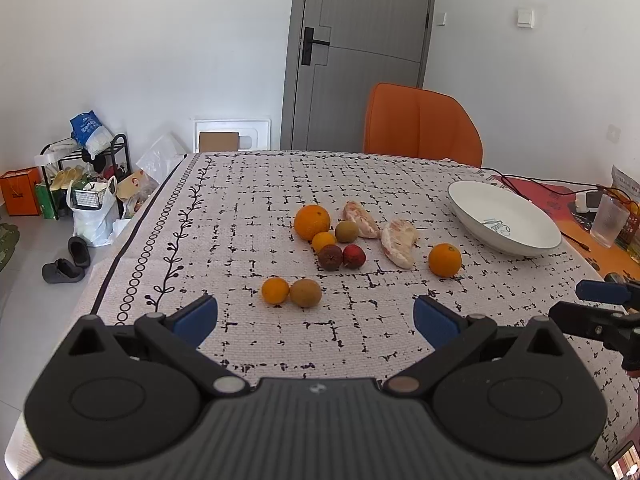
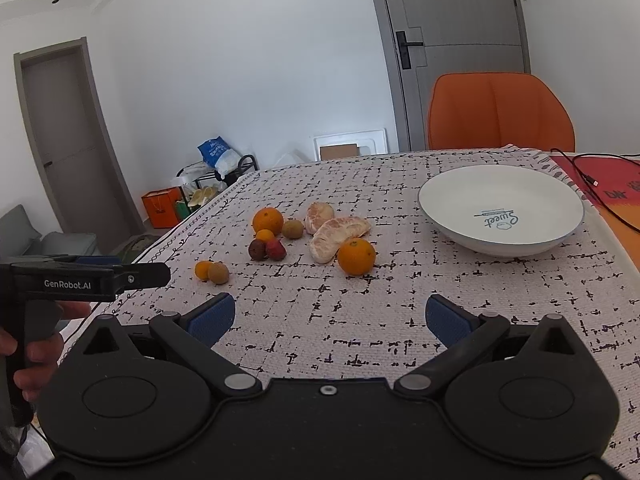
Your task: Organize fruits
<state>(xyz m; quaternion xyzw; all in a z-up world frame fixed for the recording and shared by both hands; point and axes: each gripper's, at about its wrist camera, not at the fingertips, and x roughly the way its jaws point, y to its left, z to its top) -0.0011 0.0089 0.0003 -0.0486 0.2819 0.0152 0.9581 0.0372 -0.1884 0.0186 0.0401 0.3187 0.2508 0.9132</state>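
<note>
A: Where does the fruit sit, counting from the white bowl [image 2: 502, 210]?

B: All of it lies on the patterned tablecloth [image 2: 360, 320], left of the bowl; nothing is inside the bowl. Nearest the bowl is a lone orange [image 2: 356, 256], touching two peeled pomelo segments [image 2: 334, 232]. Further left of the bowl comes a tight cluster: a big orange [image 2: 267, 220], a small orange [image 2: 264, 235], a kiwi [image 2: 292, 228], a dark brown round fruit [image 2: 257, 249] and a red lychee-like fruit [image 2: 276, 249]. Farthest from the bowl, a little orange [image 2: 203, 270] touches a second kiwi [image 2: 218, 273].

A: And the grippers?

B: The right gripper [image 2: 330, 316] hangs above the cloth on the near side of the bowl, blue pads spread wide, holding nothing. The left gripper [image 1: 316, 316] is likewise spread with nothing between its pads, facing the little orange and kiwi pair. A hand [image 2: 34, 354] grips its handle

A: Anything behind the bowl?

B: An orange chair [image 2: 500, 112]
</note>
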